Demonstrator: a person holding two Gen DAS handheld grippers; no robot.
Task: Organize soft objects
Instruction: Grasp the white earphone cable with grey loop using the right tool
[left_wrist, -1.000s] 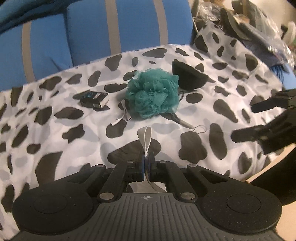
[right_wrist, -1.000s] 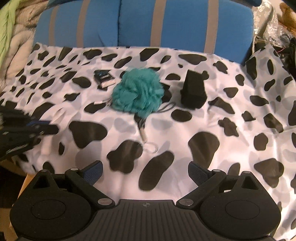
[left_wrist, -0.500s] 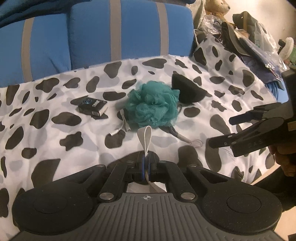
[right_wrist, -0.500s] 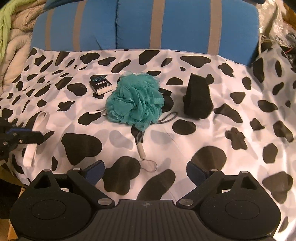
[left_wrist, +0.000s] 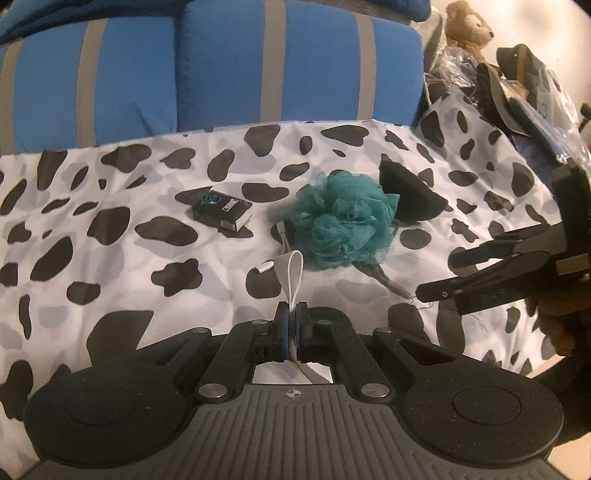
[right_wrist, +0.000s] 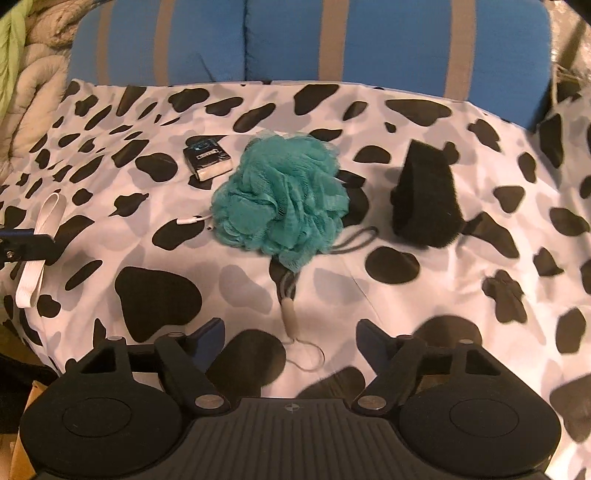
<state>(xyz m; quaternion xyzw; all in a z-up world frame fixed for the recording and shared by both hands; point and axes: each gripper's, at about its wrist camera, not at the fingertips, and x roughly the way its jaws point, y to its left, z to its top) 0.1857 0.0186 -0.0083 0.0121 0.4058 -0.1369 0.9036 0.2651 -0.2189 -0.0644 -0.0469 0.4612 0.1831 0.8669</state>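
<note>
Over cow-print cloth (right_wrist: 369, 302): left gripper (left_wrist: 291, 326) pinching flat white elastic loop (left_wrist: 293, 271); right gripper (right_wrist: 290, 338) closing (nothing between) before teal mesh bath pouf (right_wrist: 280, 206).

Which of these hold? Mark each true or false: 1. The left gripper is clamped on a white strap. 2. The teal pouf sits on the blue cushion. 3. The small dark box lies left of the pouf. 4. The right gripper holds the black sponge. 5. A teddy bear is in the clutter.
1. True: the left gripper is shut on the white strap.
2. False: the pouf lies on the spotted sheet, in front of the blue cushion.
3. True: the box is left of the pouf.
4. False: the right gripper is empty, jaws closing; the sponge rests on the sheet.
5. True: the bear sits at the back right.
</note>
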